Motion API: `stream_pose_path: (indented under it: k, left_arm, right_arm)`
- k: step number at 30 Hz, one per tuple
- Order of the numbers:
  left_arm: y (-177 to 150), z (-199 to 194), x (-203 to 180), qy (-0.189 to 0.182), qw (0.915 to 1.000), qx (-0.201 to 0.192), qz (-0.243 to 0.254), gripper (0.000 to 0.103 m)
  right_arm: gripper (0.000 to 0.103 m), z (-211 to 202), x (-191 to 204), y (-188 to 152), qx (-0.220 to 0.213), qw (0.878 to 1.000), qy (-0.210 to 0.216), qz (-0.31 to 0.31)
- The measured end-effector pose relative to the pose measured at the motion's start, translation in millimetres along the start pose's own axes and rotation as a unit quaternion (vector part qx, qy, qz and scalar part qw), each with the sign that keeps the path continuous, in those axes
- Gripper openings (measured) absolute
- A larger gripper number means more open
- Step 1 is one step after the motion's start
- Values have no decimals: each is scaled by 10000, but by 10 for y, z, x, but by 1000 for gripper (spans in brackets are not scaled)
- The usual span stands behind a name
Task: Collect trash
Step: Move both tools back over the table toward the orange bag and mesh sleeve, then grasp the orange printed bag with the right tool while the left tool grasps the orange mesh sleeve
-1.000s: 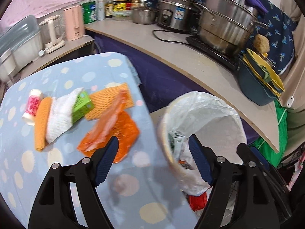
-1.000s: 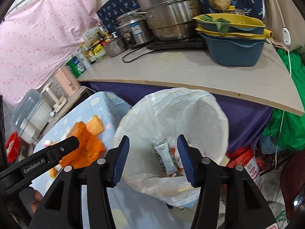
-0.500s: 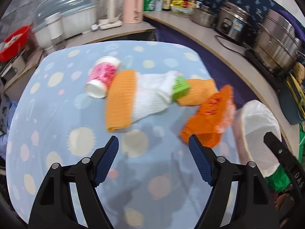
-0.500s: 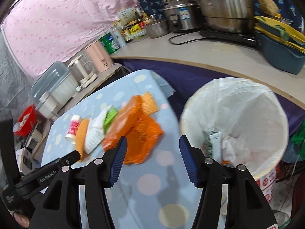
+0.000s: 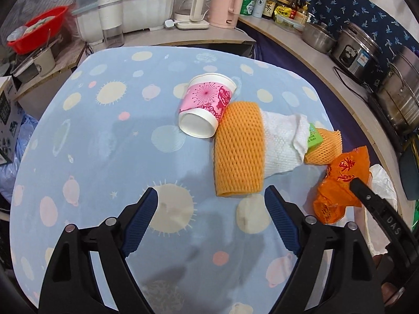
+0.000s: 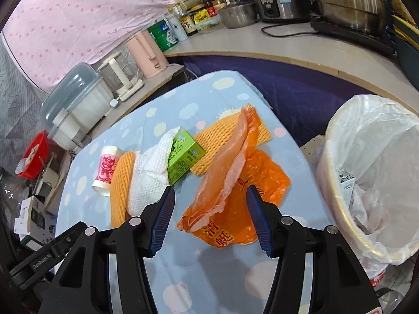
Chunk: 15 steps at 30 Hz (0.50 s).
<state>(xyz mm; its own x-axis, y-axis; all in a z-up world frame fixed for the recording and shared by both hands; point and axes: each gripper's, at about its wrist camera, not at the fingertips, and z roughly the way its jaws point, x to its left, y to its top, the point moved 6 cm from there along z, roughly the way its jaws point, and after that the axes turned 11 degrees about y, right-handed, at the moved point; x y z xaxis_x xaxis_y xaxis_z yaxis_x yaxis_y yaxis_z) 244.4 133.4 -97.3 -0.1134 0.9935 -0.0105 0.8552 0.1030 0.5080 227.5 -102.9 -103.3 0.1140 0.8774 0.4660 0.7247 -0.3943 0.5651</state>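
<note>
Left gripper (image 5: 210, 204) hangs wide over bare tablecloth (image 5: 104, 136), jaws just opened further, nothing between them. Right gripper (image 6: 210, 202) stands half open above the orange bag (image 6: 235, 196), apparently not touching it. Cup (image 5: 205, 108), foam nets (image 5: 239, 149) and green carton (image 6: 183, 154) lie clustered mid-table. Bin (image 6: 371, 172) sits right, beside the table.

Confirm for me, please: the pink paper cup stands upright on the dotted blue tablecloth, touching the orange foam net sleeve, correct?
Not quite: the pink paper cup lies on its side, as the left wrist view shows. It does rest on the dotted blue tablecloth, touching the orange foam net sleeve.
</note>
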Motion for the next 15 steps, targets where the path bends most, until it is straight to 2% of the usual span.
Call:
stream_pose_path:
  k: [2, 3, 4, 7, 15]
  left_arm:
    - [11, 58, 9, -58, 10000, 68, -34, 84]
    - [17, 83, 6, -63, 9999, 78, -32, 84]
    - [24, 106, -7, -60, 10000, 76, -18, 84]
    - [41, 179, -51, -96, 9999, 100, 11, 87]
    - [61, 498, -203, -134, 9993, 353, 8, 87]
  right_arm:
    - [34, 88, 22, -11, 58, 10000, -47, -42]
    - [19, 118, 21, -17, 91, 9999, -96, -60]
    - [13, 142, 13, -19, 107, 9998, -157, -73]
    - [7, 129, -4, -19, 64, 9998, -167, -60]
    - [6, -81, 66, -19, -129, 9998, 64, -156]
